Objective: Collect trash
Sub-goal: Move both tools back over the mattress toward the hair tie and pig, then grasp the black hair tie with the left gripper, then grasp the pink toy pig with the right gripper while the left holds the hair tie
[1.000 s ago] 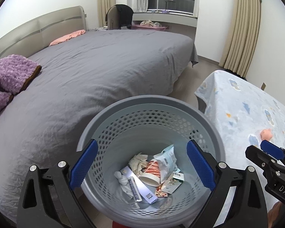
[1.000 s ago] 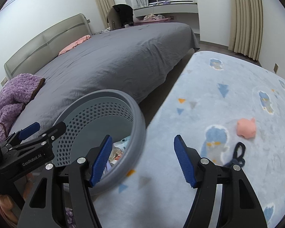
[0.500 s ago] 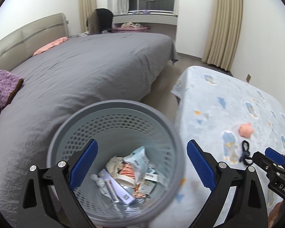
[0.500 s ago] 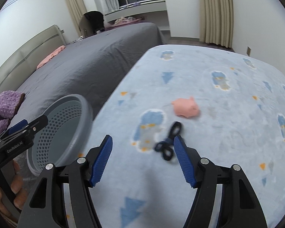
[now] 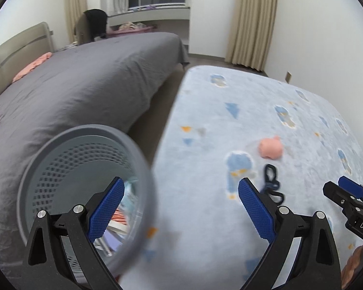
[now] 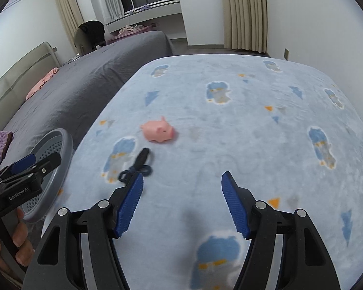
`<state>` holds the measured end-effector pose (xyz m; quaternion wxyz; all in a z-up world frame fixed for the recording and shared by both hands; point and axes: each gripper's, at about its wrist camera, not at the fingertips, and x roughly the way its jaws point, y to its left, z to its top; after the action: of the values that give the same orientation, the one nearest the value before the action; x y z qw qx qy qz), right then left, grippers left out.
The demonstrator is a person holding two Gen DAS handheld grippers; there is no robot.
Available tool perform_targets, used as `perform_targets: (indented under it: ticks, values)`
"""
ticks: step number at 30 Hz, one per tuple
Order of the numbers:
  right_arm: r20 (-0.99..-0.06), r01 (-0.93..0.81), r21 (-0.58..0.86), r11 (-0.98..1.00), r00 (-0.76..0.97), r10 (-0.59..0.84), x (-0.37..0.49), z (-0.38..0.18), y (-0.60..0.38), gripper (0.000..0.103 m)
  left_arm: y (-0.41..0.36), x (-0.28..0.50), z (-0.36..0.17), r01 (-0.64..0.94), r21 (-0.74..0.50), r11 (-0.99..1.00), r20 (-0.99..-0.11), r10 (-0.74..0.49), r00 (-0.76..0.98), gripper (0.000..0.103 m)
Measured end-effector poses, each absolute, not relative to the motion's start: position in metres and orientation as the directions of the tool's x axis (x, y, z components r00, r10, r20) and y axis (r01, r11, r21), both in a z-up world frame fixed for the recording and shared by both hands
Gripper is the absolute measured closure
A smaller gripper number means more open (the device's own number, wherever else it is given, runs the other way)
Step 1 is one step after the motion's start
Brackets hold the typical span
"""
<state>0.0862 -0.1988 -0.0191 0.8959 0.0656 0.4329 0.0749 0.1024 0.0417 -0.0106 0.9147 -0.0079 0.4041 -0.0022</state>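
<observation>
A grey perforated bin (image 5: 60, 169) with wrappers and paper (image 5: 119, 218) in it stands at the lower left of the left wrist view. My left gripper (image 5: 181, 193) is open, its left finger over the bin's mouth and its right finger over the blue blanket (image 5: 230, 241). A pink pig toy (image 6: 158, 131) and dark scissors (image 6: 138, 163) lie on the blanket (image 6: 242, 120). My right gripper (image 6: 182, 181) hovers open and empty, the scissors just beyond its left fingertip. The same pig (image 5: 271, 148) and scissors (image 5: 272, 186) also show in the left wrist view.
A grey bed (image 5: 84, 84) with a pink cloth (image 5: 32, 66) fills the left. Bare floor (image 5: 162, 111) runs between bed and blanket. Curtains (image 6: 244, 12) and a window ledge stand at the back. A hand (image 6: 19, 241) holds the left gripper (image 6: 36, 162) by the bin (image 6: 63, 149).
Both grippers swung to the right. The bin slid from the middle of the left jaws to the left edge. The pig and scissors came nearer to the right gripper.
</observation>
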Motion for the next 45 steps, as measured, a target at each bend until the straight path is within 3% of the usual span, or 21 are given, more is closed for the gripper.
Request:
perform_targets:
  ticks: [9,22,27,30,32,35,45]
  values:
    - [-0.753,-0.053,0.202,0.978,0.63,0.19,0.09,-0.024,-0.235,0.038,-0.014,0.122,-0.036,0.097,-0.045,0.994,-0.795,-0.095,0.599,0.01]
    - [-0.743,-0.031,0.303,0.952,0.618,0.257,0.092,-0.04,-0.269,0.038,-0.057,0.138,-0.066,0.161,0.04,0.986,-0.826,-0.058,0.561,0.01]
    - [-0.742,-0.03,0.327,0.945,0.61,0.276,0.093,-0.044,-0.273,0.038,-0.061,0.144,-0.071,0.165,0.02,0.986,-0.836,-0.074,0.544,0.021]
    - [-0.747,-0.033,0.327,0.944,0.603,0.28,0.094,-0.046,-0.273,0.038,-0.063,0.142,-0.069,0.179,0.007,0.984,-0.831,-0.094,0.548,0.04]
    - [-0.748,-0.032,0.329,0.944,0.601,0.281,0.094,-0.048,-0.273,0.038,-0.065,0.141,-0.067,0.193,0.005,0.981,-0.828,-0.104,0.551,0.063]
    - [-0.749,-0.028,0.333,0.943,0.6,0.282,0.095,-0.049,-0.274,0.038,-0.062,0.138,-0.065,0.202,-0.002,0.979,-0.827,-0.115,0.55,0.084]
    - [-0.755,-0.047,0.318,0.947,0.591,0.283,0.1,-0.049,-0.26,0.038,-0.036,0.128,-0.043,0.153,0.02,0.988,-0.789,-0.079,0.609,0.086]
